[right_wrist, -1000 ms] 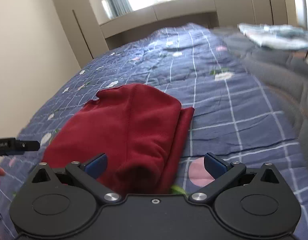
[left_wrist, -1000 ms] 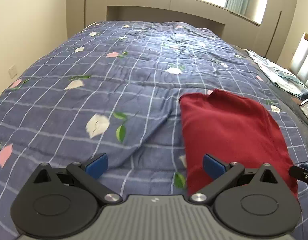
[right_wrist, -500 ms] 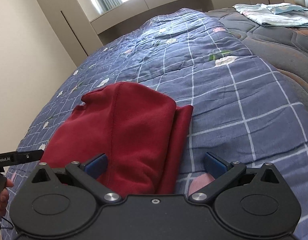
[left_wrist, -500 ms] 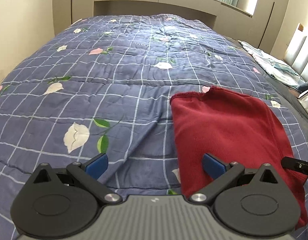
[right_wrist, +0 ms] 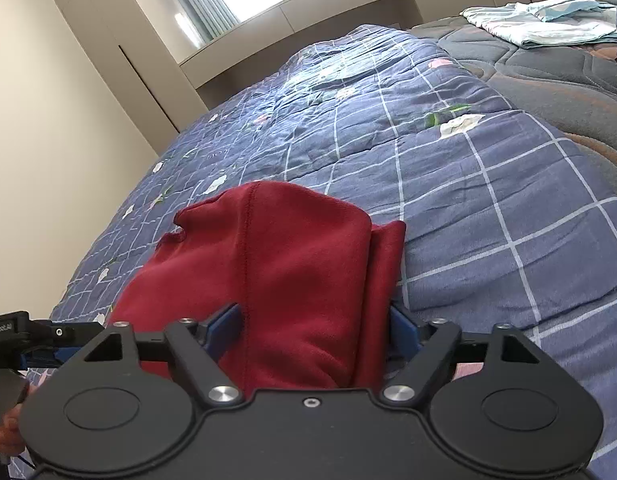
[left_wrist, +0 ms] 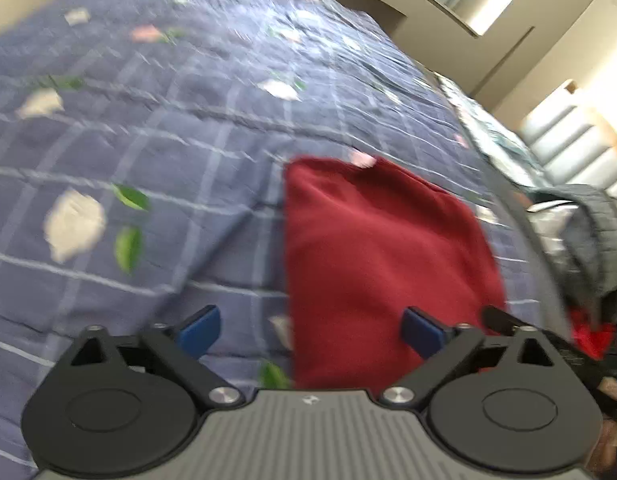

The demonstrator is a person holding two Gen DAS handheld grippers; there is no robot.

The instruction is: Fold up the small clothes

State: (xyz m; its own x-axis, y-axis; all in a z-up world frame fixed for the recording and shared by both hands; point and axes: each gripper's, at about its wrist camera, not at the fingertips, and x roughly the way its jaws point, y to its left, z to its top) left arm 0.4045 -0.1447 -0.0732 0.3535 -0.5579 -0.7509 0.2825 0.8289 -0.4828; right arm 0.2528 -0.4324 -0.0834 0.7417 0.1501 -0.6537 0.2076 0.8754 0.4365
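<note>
Left gripper (left_wrist: 310, 330): released; the jaws are held wide over the quilt (left_wrist: 188, 128), with the left edge of the red garment (left_wrist: 380, 248) seen between the blue pads. Nothing is gripped. This view is blurred.

Red garment: laid on the quilt near the bed's near edge and towards its right side, already doubled over, with a seam (right_wrist: 246, 264) running along its length and a narrower layer showing at its right edge.

Right gripper (right_wrist: 314, 330): half closed about the near end of the red garment (right_wrist: 292, 272). Both blue pads (right_wrist: 224, 328) are seen at the sides of the cloth bundle, but a firm pinch is not confirmed.

Risk, layers: only the top layer may be caught, judging by the loose stack at the right edge; the fold would then be pulled open.

Risk, bedding: the quilt may be pinched together with the cloth if the jaws are pressed low.

Risk, left side: an unheld left edge is likely to drag and skew the fold.

Surroundings: a dark grey cover (right_wrist: 548, 64) lies along the bed's right edge, with light folded bedding (right_wrist: 536, 24) at the far right corner. Neither is near the garment.

Obstruction: none is seen between the grippers and the cloth.
</note>
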